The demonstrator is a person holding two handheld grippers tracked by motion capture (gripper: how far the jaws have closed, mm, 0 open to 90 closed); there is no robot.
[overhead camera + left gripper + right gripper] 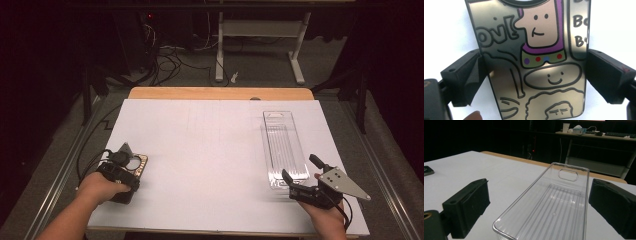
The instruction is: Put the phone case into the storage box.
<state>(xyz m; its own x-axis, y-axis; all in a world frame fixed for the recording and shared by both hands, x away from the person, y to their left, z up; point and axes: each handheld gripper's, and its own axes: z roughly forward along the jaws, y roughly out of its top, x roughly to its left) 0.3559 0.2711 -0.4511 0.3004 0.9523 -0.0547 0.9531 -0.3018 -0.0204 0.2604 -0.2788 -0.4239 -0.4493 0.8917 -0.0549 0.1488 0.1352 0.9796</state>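
Lying flat near the left edge of the white counter [200, 150], a cartoon-printed phone case [534, 62], with the left tool [131, 167] set over it. Seen along the left tool's jaws, the case runs lengthwise between them: left jaw pressed against the case's left edge, right jaw against its right edge, so pinching the phone case across its width. Printed on the case: a purple-hooded face, a smiling oval, black doodle lettering. Fingertip of the left hand [102, 187] just visible at the lower edge of the left gripper view.

Resting lengthwise on the right half of the counter, well apart from the case, a clear plastic tray [285, 147], ribbed floor, cutout at its far end. Right tool [300, 175] at the tray's near end, jaws spread on either side of the tray's near corners, pads not touching it. Right hand [327, 215] low at the counter's near edge.
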